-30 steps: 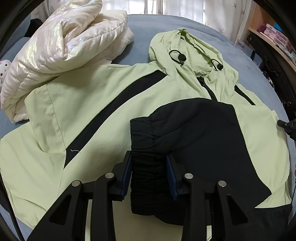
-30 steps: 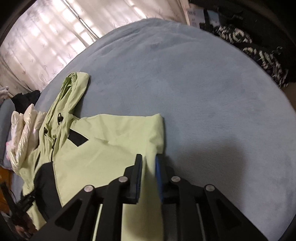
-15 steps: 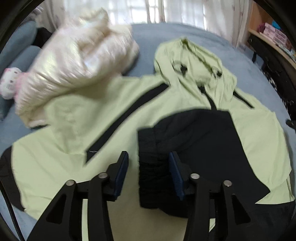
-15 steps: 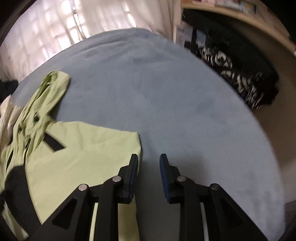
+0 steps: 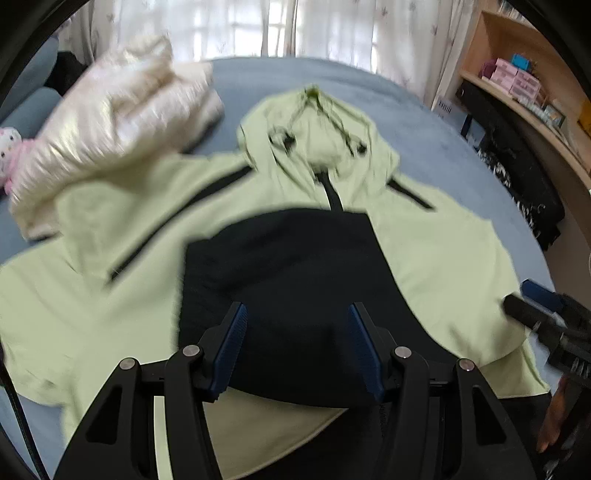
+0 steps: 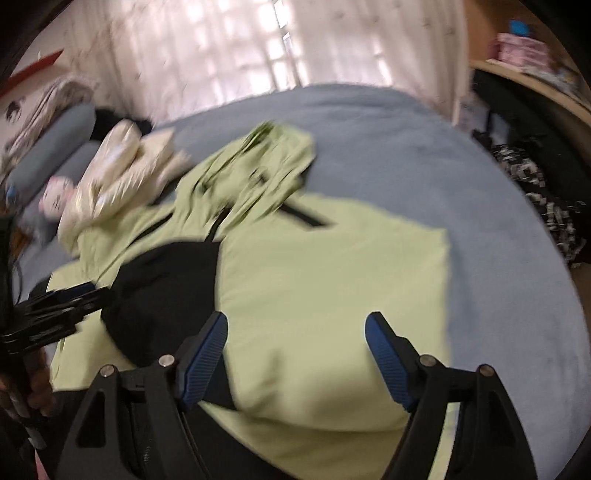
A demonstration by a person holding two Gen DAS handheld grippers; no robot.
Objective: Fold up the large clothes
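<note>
Bedtop jacket [image 5: 443, 258], both claws newly released.

Bare blue bed [image 6: 424, 155] right of the jacket [image 6: 332, 266] — open passage, white puffer coat [image 5: 110, 122] crowding its left shoulder

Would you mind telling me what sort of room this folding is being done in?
Most likely a bedroom: the jacket lies on a wide blue bed, with sheer window curtains behind and a wooden shelf of small boxes beside it.

Hooded jacket [image 5: 436, 258] spread flat on the bed [image 5: 424, 122] — puffer coat [image 5: 122, 110] piled at its left shoulder, shelf [image 5: 524, 107] at right.
</note>
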